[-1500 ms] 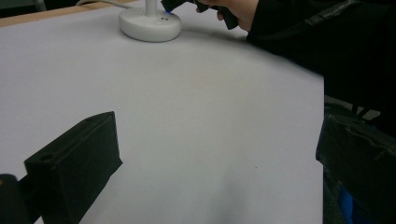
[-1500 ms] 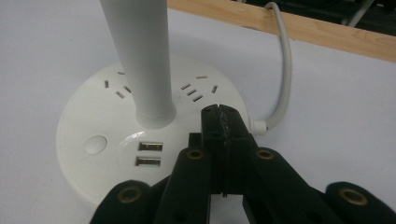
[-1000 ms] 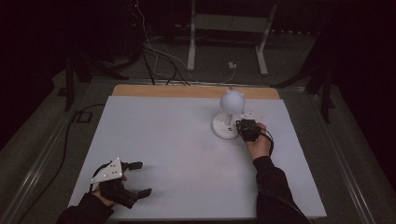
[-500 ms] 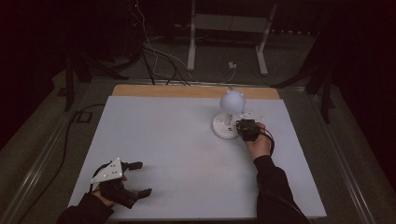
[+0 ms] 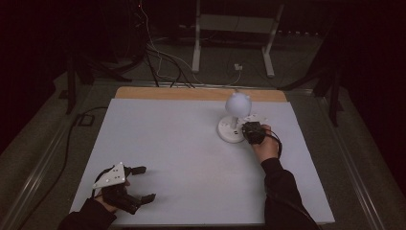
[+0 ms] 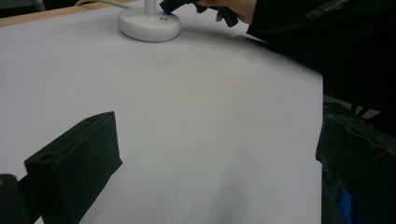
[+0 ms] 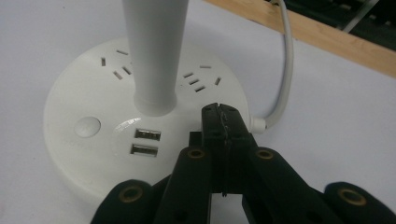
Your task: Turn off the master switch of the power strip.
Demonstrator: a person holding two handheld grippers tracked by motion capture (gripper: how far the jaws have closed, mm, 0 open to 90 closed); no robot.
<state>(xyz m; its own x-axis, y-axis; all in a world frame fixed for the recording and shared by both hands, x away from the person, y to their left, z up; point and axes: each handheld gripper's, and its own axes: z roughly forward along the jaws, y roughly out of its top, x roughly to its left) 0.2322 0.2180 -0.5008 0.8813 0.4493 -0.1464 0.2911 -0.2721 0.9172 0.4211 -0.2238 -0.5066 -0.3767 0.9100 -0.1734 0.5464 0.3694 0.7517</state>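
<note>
A white desk lamp stands at the far right of the table, with a globe head point(image 5: 238, 103) on a stem point(image 7: 154, 51). Its round base point(image 5: 230, 132) carries sockets, two USB ports point(image 7: 145, 142) and a round button point(image 7: 88, 127). My right gripper point(image 7: 219, 113) is shut with nothing between its jaws, and its tips sit over the base's near edge just right of the stem. The high view places that gripper point(image 5: 246, 130) at the base's right side. My left gripper point(image 5: 148, 182) rests open at the near left of the table, its jaws point(image 6: 217, 163) wide apart over bare white surface.
The lamp's white cable point(image 7: 287, 70) leaves the base and runs off toward the wooden far edge point(image 5: 201, 94) of the table. The white tabletop point(image 5: 182, 153) lies between the two grippers. Cables and stand legs point(image 5: 230, 43) are on the floor behind.
</note>
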